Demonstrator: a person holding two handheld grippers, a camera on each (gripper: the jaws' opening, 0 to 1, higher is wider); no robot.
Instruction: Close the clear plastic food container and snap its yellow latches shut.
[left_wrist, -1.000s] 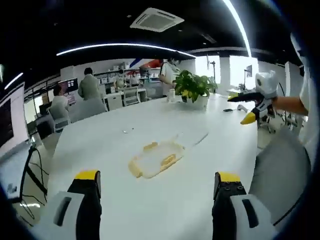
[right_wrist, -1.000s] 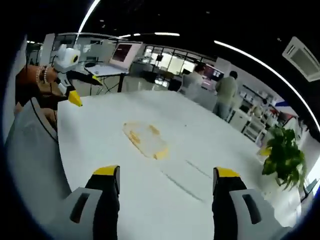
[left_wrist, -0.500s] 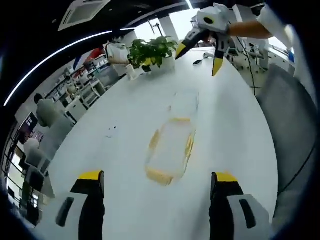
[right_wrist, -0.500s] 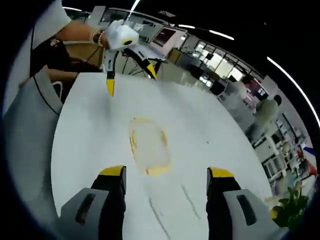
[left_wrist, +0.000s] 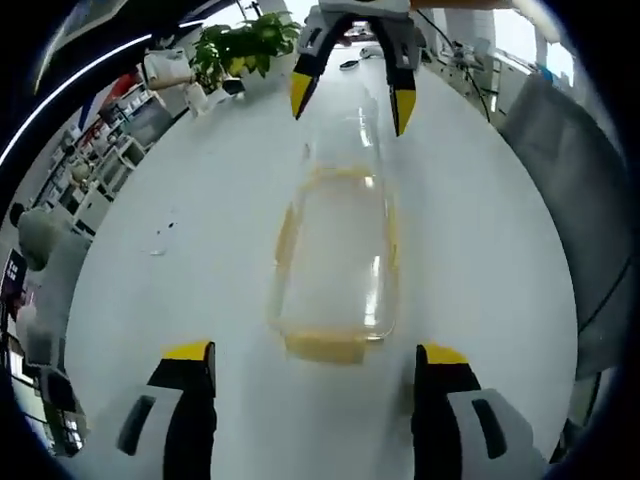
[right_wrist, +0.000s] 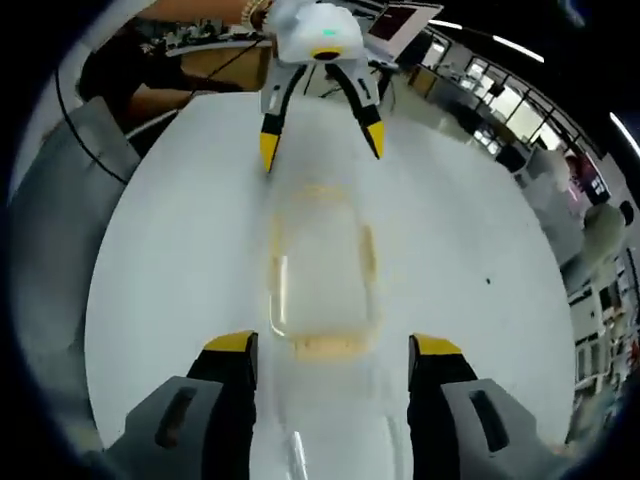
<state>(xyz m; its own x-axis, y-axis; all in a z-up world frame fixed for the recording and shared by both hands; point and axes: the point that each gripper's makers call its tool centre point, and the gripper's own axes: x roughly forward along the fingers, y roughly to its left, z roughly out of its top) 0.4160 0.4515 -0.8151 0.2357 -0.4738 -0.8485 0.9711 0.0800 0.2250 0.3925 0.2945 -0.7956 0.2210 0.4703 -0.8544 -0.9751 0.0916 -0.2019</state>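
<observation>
The clear plastic container (left_wrist: 335, 265) (right_wrist: 320, 270) lies on the white table (left_wrist: 180, 180), with yellow latches along its sides and ends. Its clear lid (right_wrist: 335, 425) (left_wrist: 347, 130) lies flat on the table just past one short end. My left gripper (left_wrist: 313, 355) (right_wrist: 322, 145) is open, with its jaws on either side of the container's near short end. Facing it from the other end, my right gripper (right_wrist: 333, 348) (left_wrist: 350, 100) is open and straddles the lid. Neither gripper holds anything.
A potted plant (left_wrist: 245, 40) stands at the table's far end. A grey chair (left_wrist: 570, 170) (right_wrist: 60, 190) sits along the table's edge beside the person. Desks and people are far off in the room.
Both grippers have come down and in toward the container, and now face each other along its length. The container itself lies where it was.
</observation>
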